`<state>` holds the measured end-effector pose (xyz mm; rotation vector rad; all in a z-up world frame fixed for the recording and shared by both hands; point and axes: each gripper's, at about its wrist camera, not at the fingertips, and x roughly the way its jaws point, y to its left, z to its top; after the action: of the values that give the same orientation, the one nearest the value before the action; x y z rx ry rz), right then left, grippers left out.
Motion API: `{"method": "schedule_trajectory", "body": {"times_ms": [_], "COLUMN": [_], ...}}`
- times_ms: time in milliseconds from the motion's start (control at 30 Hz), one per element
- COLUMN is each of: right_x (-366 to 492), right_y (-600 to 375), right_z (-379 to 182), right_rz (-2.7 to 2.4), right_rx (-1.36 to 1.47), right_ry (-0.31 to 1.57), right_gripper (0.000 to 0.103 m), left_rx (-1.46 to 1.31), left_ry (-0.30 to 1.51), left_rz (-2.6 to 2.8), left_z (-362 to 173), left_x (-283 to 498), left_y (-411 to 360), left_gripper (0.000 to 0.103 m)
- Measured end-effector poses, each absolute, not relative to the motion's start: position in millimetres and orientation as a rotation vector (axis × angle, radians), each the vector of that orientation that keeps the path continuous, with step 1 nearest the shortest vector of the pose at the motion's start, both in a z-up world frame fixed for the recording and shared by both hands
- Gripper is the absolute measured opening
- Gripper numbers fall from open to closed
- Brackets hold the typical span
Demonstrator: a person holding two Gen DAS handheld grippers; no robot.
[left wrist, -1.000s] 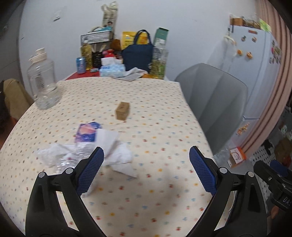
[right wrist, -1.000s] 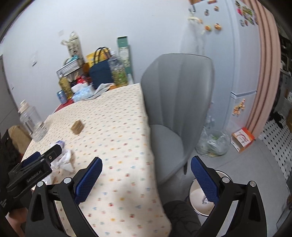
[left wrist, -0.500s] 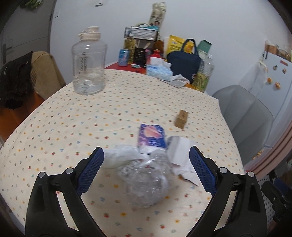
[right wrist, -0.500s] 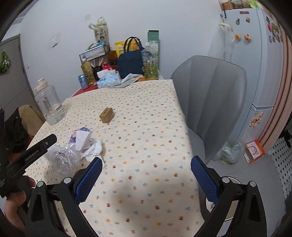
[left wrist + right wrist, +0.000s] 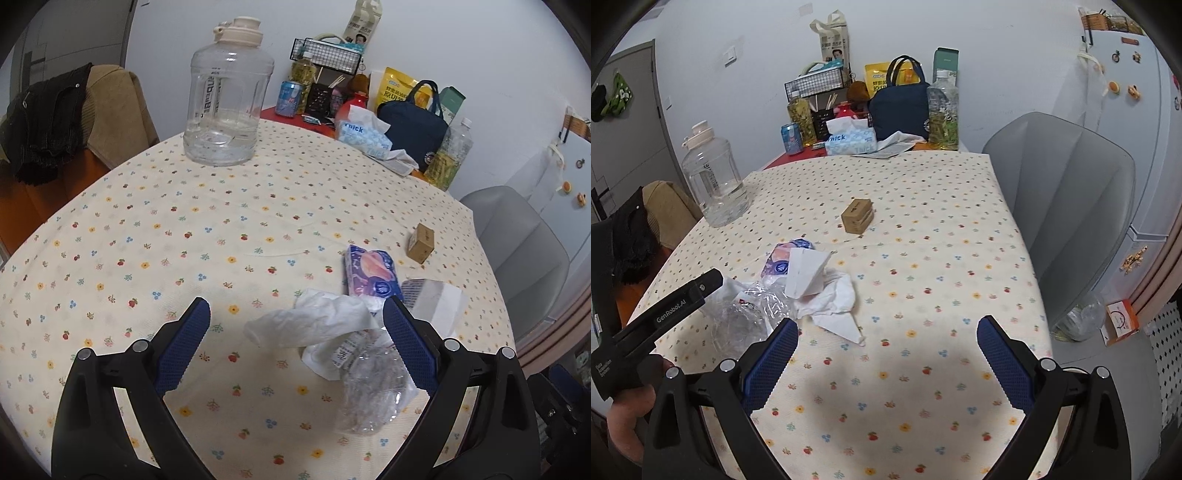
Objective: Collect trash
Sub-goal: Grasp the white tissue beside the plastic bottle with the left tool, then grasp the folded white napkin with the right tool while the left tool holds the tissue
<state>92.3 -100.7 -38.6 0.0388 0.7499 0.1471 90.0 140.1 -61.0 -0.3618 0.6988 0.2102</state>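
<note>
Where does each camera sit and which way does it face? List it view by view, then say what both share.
Left wrist: sits on the left gripper, low over the floral tablecloth, facing the crumpled white tissue and crushed clear plastic bottle; its blue-padded fingers show.
Right wrist: sits on the right gripper, facing the grey chair; its fingers, the left gripper and a hand show.
Shared: trash pile, small brown box, big clear jug.
</note>
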Motion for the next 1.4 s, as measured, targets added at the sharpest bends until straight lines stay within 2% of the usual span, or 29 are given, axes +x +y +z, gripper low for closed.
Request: {"method": "schedule_trajectory", "body": {"times_ms": [267, 367, 467, 500, 533, 600, 867, 1067, 1233, 1400], "right_x": [103.7, 105.2, 106.3, 107.0, 107.7, 108.8, 115.4, 119.5, 125.3, 131.1], "right_y": [-87.2, -84.7, -83.0, -83.1, -83.3, -84.2, -79.8, -67.4, -61.0, -59.2], "right_z": [-48.5, -52.3, -55.7, -56.9, -57.6, -58.3, -60.4, -68.8, -80.0, -79.5], "right_rz": [0.153, 0.155, 0.157, 0.156, 0.156, 0.158, 0.173, 0.203, 0.227, 0.238], "right_rx": [0.025, 0.024, 0.021, 0.021, 0.022, 0.028, 0.034, 0.021, 0.012, 0.018], "right_ry": [0.776, 0.785, 0.792, 0.795, 0.797, 0.801, 0.805, 0.821, 0.859, 0.862], "right_gripper": [0.095, 0.095, 0.095, 0.095, 0.095, 0.095, 0.095, 0.094, 0.082, 0.077], "left_rx": [-0.402, -0.410, -0.425, -0.432, -0.444, -0.462, -0.452, -0.446, -0.435, -0.431], "left_ry": [0.720, 0.734, 0.749, 0.751, 0.751, 0.738, 0.644, 0.655, 0.684, 0.693], "left_rz": [0.183, 0.170, 0.154, 0.149, 0.139, 0.132, 0.221, 0.270, 0.260, 0.254], "left_z": [-72.5, -76.2, -80.0, -80.9, -81.5, -79.7, -59.4, -64.6, -75.6, -79.3], "left_x": [95.4, 97.5, 99.5, 100.0, 100.2, 99.2, 86.3, 85.9, 89.9, 94.8], "left_y": [146.7, 146.2, 146.2, 146.6, 147.4, 149.7, 165.6, 176.9, 172.7, 169.6], "left_gripper": [0.092, 0.081, 0.062, 0.048, 0.028, 0.010, 0.007, 0.007, 0.007, 0.007]}}
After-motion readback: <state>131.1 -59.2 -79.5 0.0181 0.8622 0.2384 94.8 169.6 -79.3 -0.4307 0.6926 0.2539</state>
